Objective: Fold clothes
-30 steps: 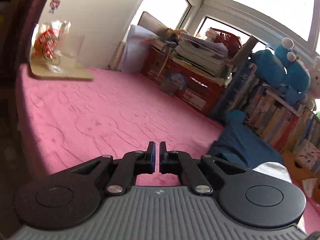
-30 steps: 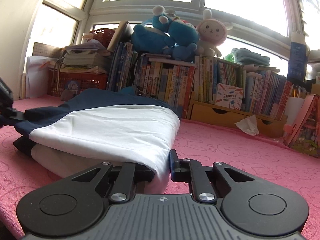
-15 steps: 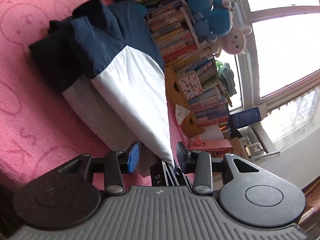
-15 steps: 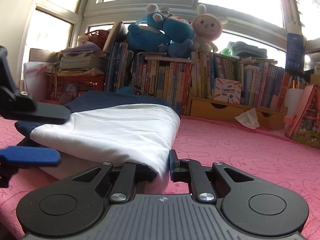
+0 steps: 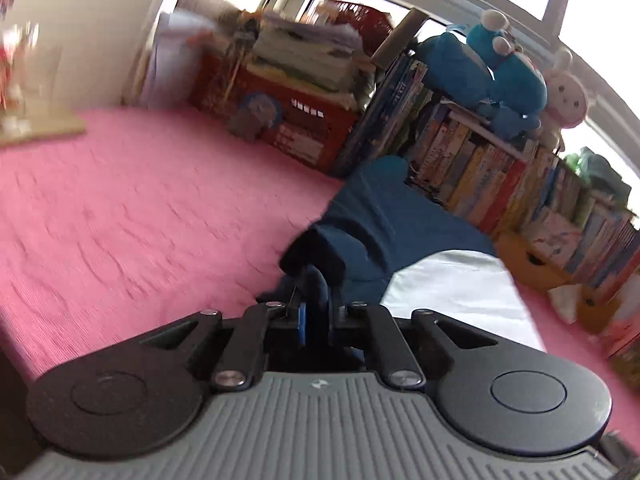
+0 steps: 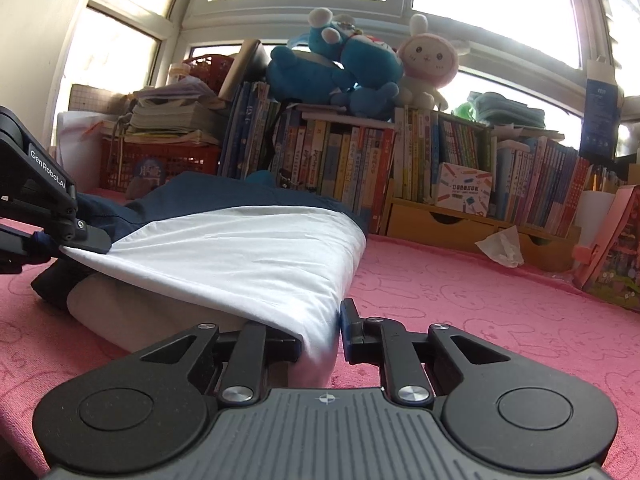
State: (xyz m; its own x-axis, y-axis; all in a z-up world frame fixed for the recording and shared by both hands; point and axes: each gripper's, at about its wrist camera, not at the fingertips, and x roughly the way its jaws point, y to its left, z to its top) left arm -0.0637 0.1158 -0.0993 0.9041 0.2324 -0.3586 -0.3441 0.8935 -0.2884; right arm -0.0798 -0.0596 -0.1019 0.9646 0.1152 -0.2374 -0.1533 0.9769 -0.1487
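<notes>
A folded navy-and-white garment (image 6: pixel 224 248) lies on the pink cover (image 6: pixel 460 304). My right gripper (image 6: pixel 320 332) holds its near white corner, and the jaws are opening slightly with the cloth still pinched between them. In the left wrist view the same garment (image 5: pixel 400 232) stretches away to the right. My left gripper (image 5: pixel 318 314) is closing on a bunched navy fold at the garment's left end. The right wrist view shows the left gripper (image 6: pixel 60 240) at the far left, clamped where navy meets white.
A row of books (image 6: pixel 400 160) on low shelves lines the far edge, with blue and pink plush toys (image 6: pixel 360 68) on top. A red crate (image 6: pixel 160 160) holds stacked papers. A crumpled tissue (image 6: pixel 500 246) lies by the wooden drawers. A flat board (image 5: pixel 36 132) sits far left.
My left gripper swung around, opened beside the garment's left end, then closed on the navy fold. The right gripper stayed put, holding the white corner.
</notes>
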